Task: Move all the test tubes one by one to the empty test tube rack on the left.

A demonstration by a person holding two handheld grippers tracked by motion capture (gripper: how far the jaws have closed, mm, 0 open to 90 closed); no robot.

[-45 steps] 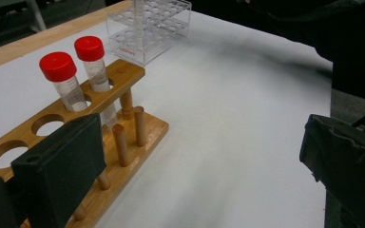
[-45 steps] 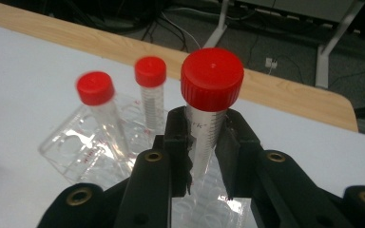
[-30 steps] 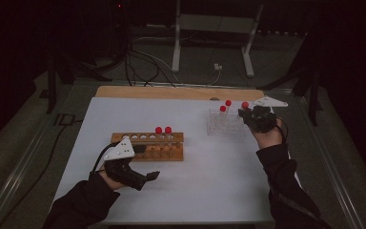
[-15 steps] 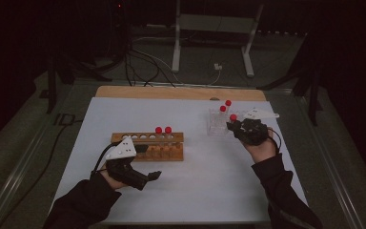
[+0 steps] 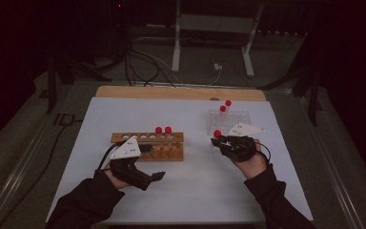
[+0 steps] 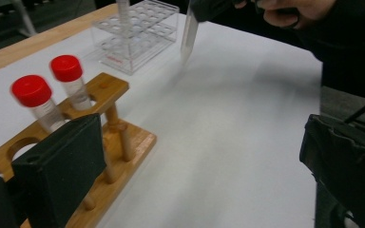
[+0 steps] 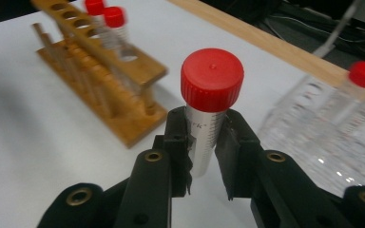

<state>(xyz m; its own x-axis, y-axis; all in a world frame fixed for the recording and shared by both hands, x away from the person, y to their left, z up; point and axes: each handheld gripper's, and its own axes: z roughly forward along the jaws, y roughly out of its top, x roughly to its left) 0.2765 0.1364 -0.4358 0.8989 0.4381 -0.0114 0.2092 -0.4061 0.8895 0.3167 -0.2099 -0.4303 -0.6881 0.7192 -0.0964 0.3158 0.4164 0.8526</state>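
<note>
While the left hand has kept its place, the right one has carried its load across the table since the earlier frames.

Right gripper (image 5: 218, 141): closed on a tube (image 7: 208, 124), one jaw on each side of the clear body just under the red cap; the tube stands upright between them.

Change, right: a second ago this gripper was beside the clear rack (image 5: 233, 117) at the table's far right; now it sits nearer the person and further toward the middle, between the clear rack and the wooden rack (image 5: 171, 153), clear of both.

Tube: off the table, held above the white sheet (image 5: 195, 191); in the left gripper view its pointed tip hangs over the sheet, in front of the clear rack.

Clear rack: two red-capped tubes remain standing in it.

Wooden rack: two red-capped tubes side by side in its holes, same as before.

Left gripper (image 5: 158, 176): low over the sheet just in front of the wooden rack, jaws wide apart with nothing between them; unchanged from the earlier frames.
</note>
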